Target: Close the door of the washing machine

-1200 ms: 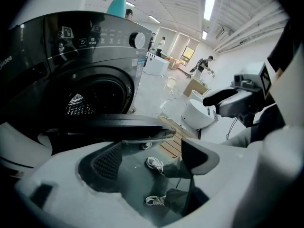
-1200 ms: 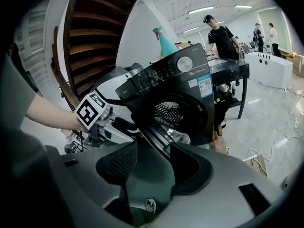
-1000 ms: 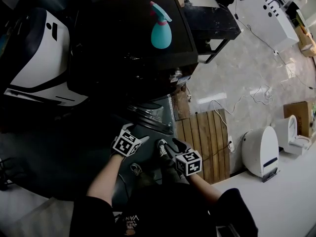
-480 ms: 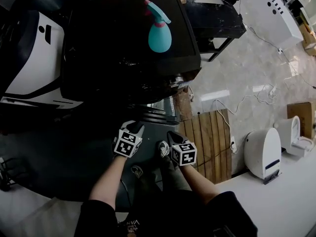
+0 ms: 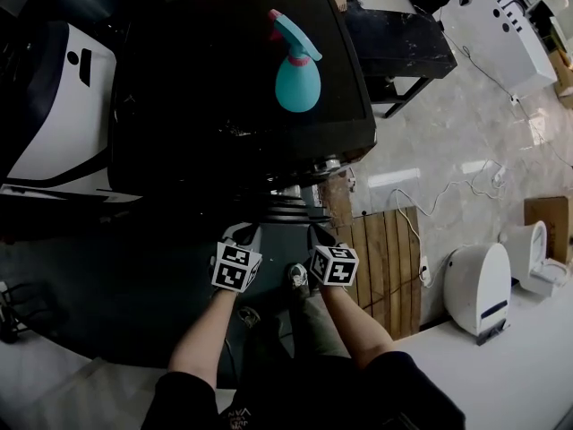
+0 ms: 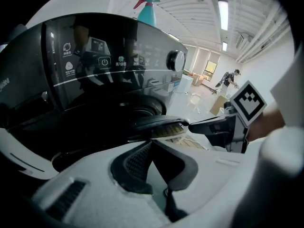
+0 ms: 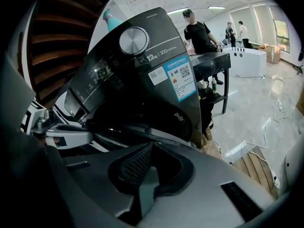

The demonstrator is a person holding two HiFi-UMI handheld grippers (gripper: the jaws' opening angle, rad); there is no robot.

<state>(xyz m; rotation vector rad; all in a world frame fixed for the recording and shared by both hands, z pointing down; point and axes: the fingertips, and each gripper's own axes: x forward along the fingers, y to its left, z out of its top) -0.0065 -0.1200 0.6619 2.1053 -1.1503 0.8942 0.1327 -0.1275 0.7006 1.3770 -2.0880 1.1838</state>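
The black washing machine [image 5: 233, 106] stands ahead of me, its round door [image 5: 285, 211] swung open and lying low toward me. My left gripper [image 5: 248, 232] and right gripper [image 5: 316, 232] sit side by side at the door's near edge, both shut with nothing between the jaws. In the left gripper view the shut left gripper [image 6: 152, 143] lies just under the door rim [image 6: 156, 123], with the right gripper [image 6: 209, 126] beside it. In the right gripper view the shut right gripper [image 7: 152, 146] points at the door [image 7: 142, 132]. Whether either tip touches the door is unclear.
A teal spray bottle [image 5: 295, 65] stands on the machine's top. White appliances [image 5: 54, 106] stand at the left, a black table [image 5: 403, 47] at the upper right. A wooden pallet [image 5: 385, 258], floor cables [image 5: 430, 186] and a white unit [image 5: 474, 285] lie right. People [image 7: 199, 30] stand far off.
Both grippers have moved up toward the machine's open door and drawn level with each other. Their jaws, spread a second ago, have closed.
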